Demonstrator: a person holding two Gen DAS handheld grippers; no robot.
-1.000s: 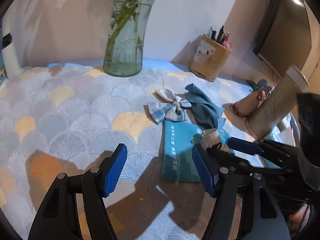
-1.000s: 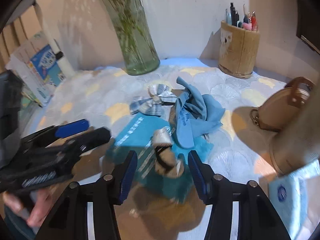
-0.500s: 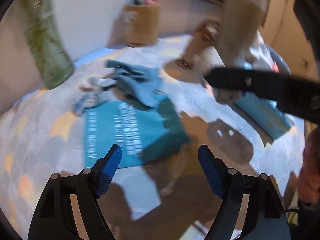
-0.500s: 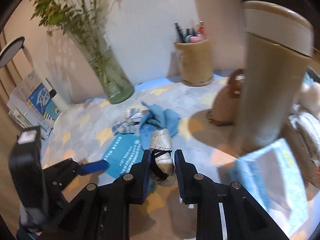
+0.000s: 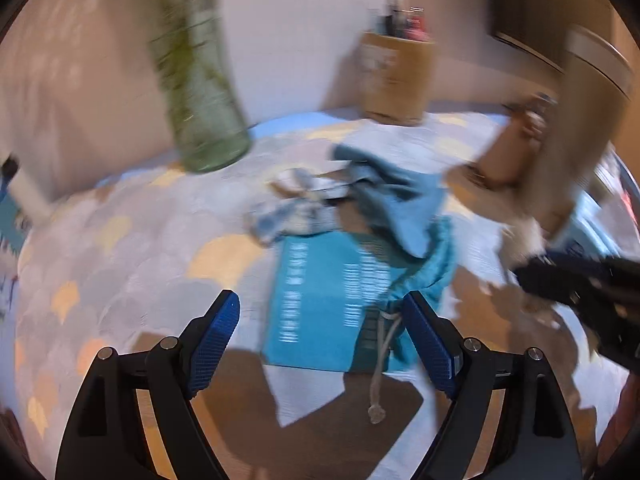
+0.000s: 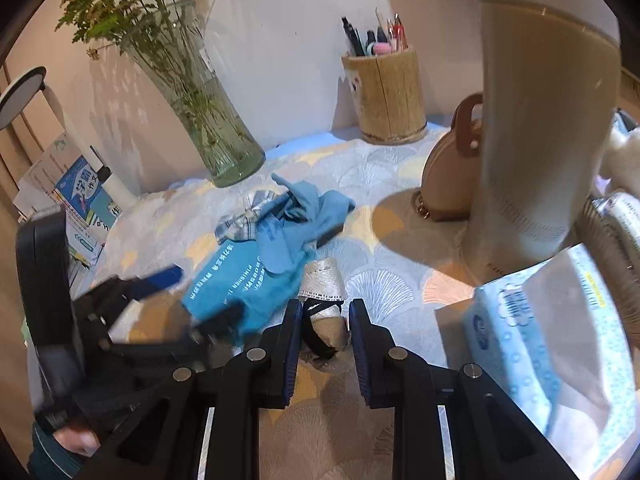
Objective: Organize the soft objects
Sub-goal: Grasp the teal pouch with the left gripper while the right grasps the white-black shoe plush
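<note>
Fingers of right gripper (image 6: pixel 323 322) are gripping a lace-trimmed roll (image 6: pixel 325 304); left gripper (image 5: pixel 320 332) fingers, just opening, are standing wide over teal drawstring bag (image 5: pixel 320 300), nothing between, at 6 o'clock on surface (image 5: pixel 120 248).

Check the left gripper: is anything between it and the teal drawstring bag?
Nothing visible blocks it. The left gripper is open over the near end of the teal drawstring bag; only the bag's own cord trails between the jaws onto the tablecloth.
</note>
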